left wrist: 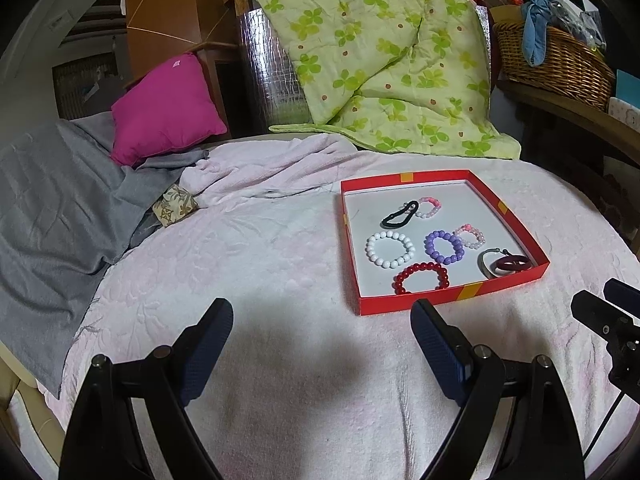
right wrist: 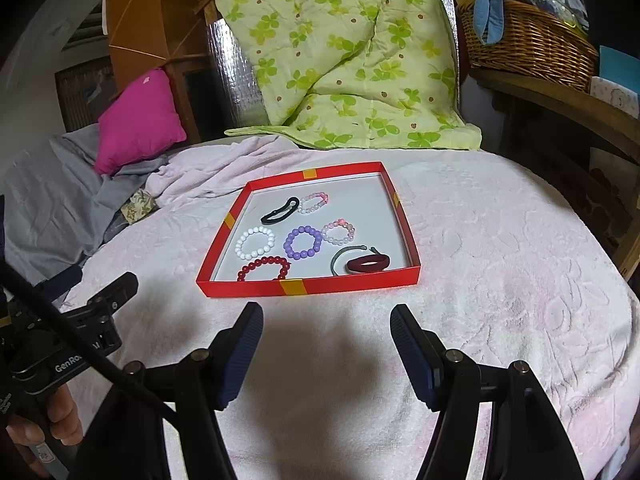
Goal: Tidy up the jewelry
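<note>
Tray: red shallow box [right wrist: 308, 286] is seen at centre of the right wrist view, right of centre in the left.
Contents: white [right wrist: 255, 243], purple [right wrist: 303, 242], red [right wrist: 264, 268] and two pink bead bracelets, black clip [right wrist: 280, 210], dark bangle [right wrist: 368, 265].
Surface: pale pink towel [right wrist: 500, 260].
Room: green quilt [left wrist: 380, 52] upper centre, magenta pillow [left wrist: 164, 108] left, wicker basket [left wrist: 548, 56] upper right.
Tongs: left gripper [left wrist: 322, 316] and right gripper [right wrist: 326, 318] are held open, empty, at lower frame before the box.

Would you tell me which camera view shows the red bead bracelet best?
The left wrist view: the red bracelet lies there as a nearly whole ring inside the tray. In the right wrist view the tray's near wall hides its lower part.
</note>
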Available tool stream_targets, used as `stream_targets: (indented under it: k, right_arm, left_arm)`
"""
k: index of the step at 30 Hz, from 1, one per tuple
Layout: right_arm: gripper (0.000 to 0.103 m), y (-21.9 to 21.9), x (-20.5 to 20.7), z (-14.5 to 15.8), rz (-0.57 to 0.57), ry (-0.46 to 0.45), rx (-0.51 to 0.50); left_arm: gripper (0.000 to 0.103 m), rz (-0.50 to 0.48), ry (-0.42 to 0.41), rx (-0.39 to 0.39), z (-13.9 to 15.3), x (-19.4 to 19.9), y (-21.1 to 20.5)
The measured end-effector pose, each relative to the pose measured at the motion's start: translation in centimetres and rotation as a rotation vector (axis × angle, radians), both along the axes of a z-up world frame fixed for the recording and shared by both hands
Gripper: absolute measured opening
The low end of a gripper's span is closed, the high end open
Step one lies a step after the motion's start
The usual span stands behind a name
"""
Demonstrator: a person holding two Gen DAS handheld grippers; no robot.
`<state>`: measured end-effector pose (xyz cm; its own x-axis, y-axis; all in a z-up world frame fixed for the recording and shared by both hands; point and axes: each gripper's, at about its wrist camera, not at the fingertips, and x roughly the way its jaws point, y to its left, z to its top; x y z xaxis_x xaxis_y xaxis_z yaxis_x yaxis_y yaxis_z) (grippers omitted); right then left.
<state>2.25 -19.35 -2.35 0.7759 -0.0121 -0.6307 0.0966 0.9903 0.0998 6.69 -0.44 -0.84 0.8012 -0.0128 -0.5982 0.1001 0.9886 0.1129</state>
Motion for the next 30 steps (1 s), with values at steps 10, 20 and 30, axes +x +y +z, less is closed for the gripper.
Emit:
stream_targets:
  k: [10, 20, 30]
  right_arm:
    - [0.07, -0.12, -0.04, 0.03, -0.002, -0.001, 0.003]
    - [0.07, -0.11, -0.08, 0.02, -0.001, -0.004, 0.002]
    - [0.07, -0.13, -0.07, 0.01, -0.001, -0.003, 0.001]
  left_arm:
    - [0.091, -0.007, 0.006, 0.008, -0.14, 0.11, -0.2]
    - [0.091, -0.006, 0.009, 0.011, -0.23, 0.15, -0.19]
    - [0.09, -0.009, 0.011, 0.013, -0.24, 0.12, -0.24]
